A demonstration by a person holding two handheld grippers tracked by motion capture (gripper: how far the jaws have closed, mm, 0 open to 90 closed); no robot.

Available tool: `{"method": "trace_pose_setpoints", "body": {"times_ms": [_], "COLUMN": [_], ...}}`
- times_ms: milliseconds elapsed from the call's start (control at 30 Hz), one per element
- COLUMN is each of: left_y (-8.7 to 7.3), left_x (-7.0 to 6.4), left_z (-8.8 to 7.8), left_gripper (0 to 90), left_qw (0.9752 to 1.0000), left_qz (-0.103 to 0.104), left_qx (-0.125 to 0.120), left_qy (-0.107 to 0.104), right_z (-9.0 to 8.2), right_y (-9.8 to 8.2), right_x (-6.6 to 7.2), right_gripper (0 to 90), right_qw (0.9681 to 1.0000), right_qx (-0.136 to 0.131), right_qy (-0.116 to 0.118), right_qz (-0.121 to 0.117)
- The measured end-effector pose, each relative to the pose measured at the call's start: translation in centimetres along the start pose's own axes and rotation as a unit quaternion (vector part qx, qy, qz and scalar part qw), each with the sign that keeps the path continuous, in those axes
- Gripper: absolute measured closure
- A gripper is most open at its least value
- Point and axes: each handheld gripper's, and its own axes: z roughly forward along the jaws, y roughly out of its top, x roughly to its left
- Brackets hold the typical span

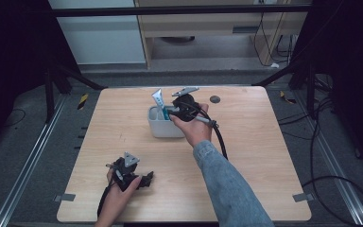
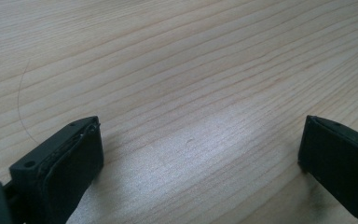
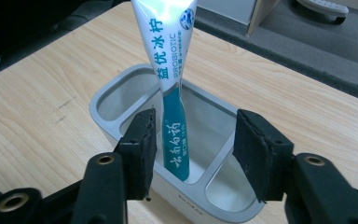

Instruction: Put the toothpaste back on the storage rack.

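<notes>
Since the white-and-teal toothpaste tube (image 3: 173,98) stands in the grey plastic caddy (image 3: 121,122), back the right hand-held gripper (image 3: 193,149) straight out w/ jaws half open, gripping nothing; left hand-held gripper (image 2: 200,158) wide open, empty.

Toothpaste tube (image 3: 173,93) top cut off by upper edge in right gripper view; tube foot hidden inside grey holder (image 3: 121,123); high view too small for tube print

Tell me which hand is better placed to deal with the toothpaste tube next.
Right, probably. The right gripper is at the grey holder, jaws open around the toothpaste tube standing in it. The left gripper rests open on the table near the front edge, far from the holder.
</notes>
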Motion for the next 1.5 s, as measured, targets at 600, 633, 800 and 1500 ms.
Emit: {"method": "trace_pose_setpoints", "body": {"times_ms": [600, 633, 800, 1500], "left_y": [0.0, 0.0, 0.0, 0.1], "left_x": [0.0, 0.0, 0.0, -0.1], "left_z": [0.0, 0.0, 0.0, 0.1], "left_gripper": [0.0, 0.0, 0.0, 0.0], "left_qw": [1.0000, 1.0000, 1.0000, 1.0000], "left_qz": [0.001, 0.001, 0.001, 0.002], "left_qx": [0.000, 0.001, 0.001, 0.000], "left_qy": [0.000, 0.000, 0.000, 0.000], "right_z": [-1.5, -1.6, -1.7, -4.1], "right_y": [0.3, 0.3, 0.3, -2.2], "right_x": [1.0, 1.0, 1.3, 0.0], "right_gripper": [25.1, 22.9, 13.7, 6.9], "right_qw": [0.9997, 0.9997, 0.9997, 0.9987], "right_qx": [-0.020, -0.020, -0.013, -0.030], "right_qy": [0.011, 0.007, 0.004, 0.001], "right_qz": [-0.013, -0.015, -0.020, -0.042]}}
